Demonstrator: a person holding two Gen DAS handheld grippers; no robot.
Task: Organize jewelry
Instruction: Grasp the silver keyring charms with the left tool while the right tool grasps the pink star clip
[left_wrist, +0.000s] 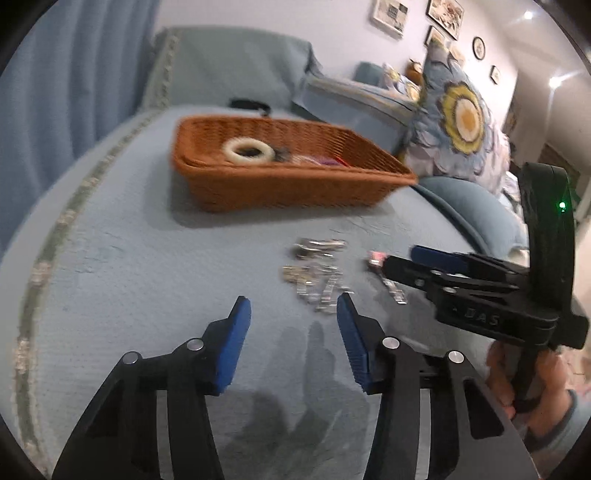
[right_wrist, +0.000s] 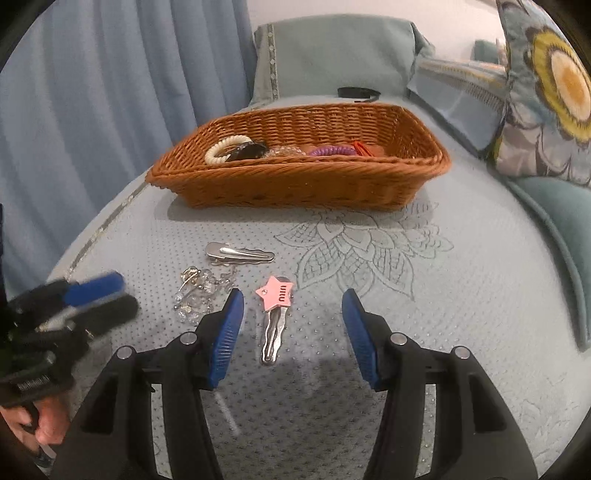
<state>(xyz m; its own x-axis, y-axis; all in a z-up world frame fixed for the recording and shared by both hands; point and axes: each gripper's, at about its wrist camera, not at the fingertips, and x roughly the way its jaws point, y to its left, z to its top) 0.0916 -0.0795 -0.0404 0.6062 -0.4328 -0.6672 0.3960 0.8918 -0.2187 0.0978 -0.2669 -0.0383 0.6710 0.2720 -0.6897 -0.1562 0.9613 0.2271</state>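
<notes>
A pink star hair clip (right_wrist: 275, 297) lies on the light blue bedspread between the pads of my right gripper (right_wrist: 291, 295), which stands open around it without touching it. Left of it rest a crystal bead piece (right_wrist: 201, 291) and a silver hair clip (right_wrist: 240, 254). My left gripper (left_wrist: 293, 306) is open and empty, just short of the bead piece (left_wrist: 314, 284). In the left wrist view, the right gripper (left_wrist: 400, 260) reaches in from the right at the pink clip (left_wrist: 376, 258). A wicker basket (right_wrist: 295, 184) behind holds a cream bangle (right_wrist: 221, 147), a purple coil (right_wrist: 325, 150) and other pieces.
A floral pillow (right_wrist: 546, 92) leans at the right and a blue curtain (right_wrist: 92, 92) hangs at the left. A black band (right_wrist: 356, 92) lies behind the basket. The bed's trimmed edge (left_wrist: 55, 236) curves along the left. A hand (left_wrist: 528, 376) holds the right gripper's handle.
</notes>
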